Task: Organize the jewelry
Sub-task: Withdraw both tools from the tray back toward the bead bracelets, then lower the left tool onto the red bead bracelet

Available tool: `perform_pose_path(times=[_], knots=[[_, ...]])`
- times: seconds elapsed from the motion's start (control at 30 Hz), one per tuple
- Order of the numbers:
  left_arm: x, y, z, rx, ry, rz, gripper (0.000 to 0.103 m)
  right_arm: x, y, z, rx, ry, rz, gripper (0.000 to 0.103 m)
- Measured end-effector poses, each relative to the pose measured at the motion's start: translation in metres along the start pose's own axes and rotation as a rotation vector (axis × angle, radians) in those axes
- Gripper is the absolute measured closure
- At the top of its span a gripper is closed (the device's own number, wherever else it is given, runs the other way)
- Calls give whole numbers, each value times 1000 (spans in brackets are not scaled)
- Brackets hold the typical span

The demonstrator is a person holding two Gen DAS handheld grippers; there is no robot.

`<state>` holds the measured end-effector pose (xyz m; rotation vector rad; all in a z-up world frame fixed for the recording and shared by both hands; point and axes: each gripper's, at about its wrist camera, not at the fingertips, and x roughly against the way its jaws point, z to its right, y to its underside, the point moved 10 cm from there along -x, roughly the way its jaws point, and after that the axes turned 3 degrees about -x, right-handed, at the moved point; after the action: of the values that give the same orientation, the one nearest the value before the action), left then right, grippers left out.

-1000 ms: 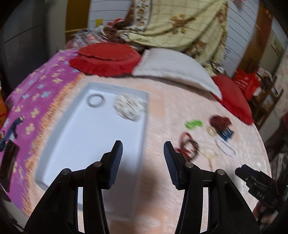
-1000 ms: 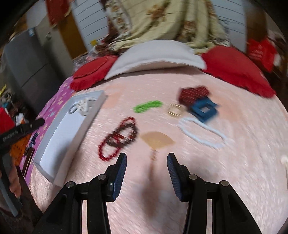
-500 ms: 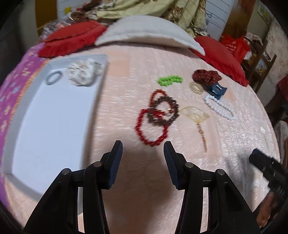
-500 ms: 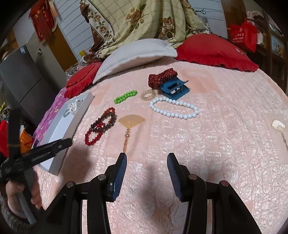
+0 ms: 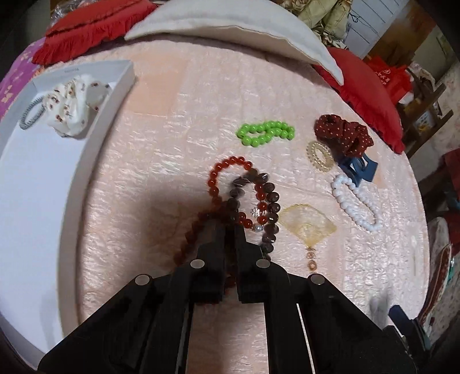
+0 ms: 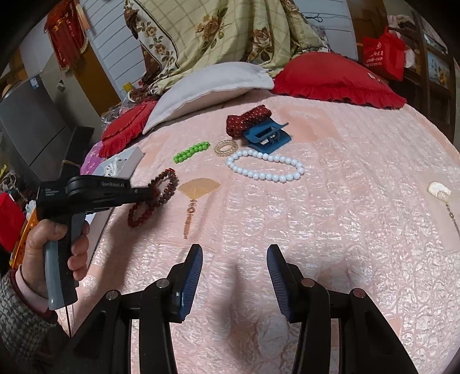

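Observation:
A tangle of red and brown bead bracelets [image 5: 244, 190] lies on the pink bedspread. My left gripper [image 5: 228, 227] is shut on the bracelets' near side; it also shows in the right wrist view [image 6: 143, 192], at the bracelets [image 6: 165, 184]. A white tray [image 5: 26, 172] at the left holds a floral scrunchie [image 5: 72, 106] and a grey hair tie [image 5: 30, 113]. A green bead bracelet [image 5: 266, 132], a fan pendant [image 5: 306, 227], a white bead necklace [image 5: 353, 201], a clear coil tie [image 5: 319, 152], a red dotted scrunchie [image 5: 345, 135] and a blue claw clip [image 5: 359, 168] lie to the right. My right gripper [image 6: 234, 273] is open and empty above the bedspread.
A white pillow [image 5: 230, 23] and red cushions [image 5: 86, 26] lie along the far edge of the bed. A shell pendant [image 6: 438, 191] lies at the right of the bedspread. A floral blanket [image 6: 218, 37] is piled behind the pillows.
My left gripper moved right from over the tray to the red and brown bracelets and shut on them. My right gripper drew back and stays open.

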<state>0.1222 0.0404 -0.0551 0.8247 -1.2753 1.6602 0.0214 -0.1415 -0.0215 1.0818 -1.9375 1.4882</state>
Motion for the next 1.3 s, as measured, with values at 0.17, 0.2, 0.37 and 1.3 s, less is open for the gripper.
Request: perform_pose_path(times=[0.17,0.2,0.37,1.3], knots=[[24,1,22,-14,102,40,101,-6,1,8,-27,0,-9,58],[33,4,29,-17,141,47,101,-7,0,9,-32,-3,-10,58],[75,29,52,-54,263,72,101,-5,0,7,-27,-8,-3,59],[6,21,-19,-77,35,77,97,-53,-34,-34,17,-132,-86,58]])
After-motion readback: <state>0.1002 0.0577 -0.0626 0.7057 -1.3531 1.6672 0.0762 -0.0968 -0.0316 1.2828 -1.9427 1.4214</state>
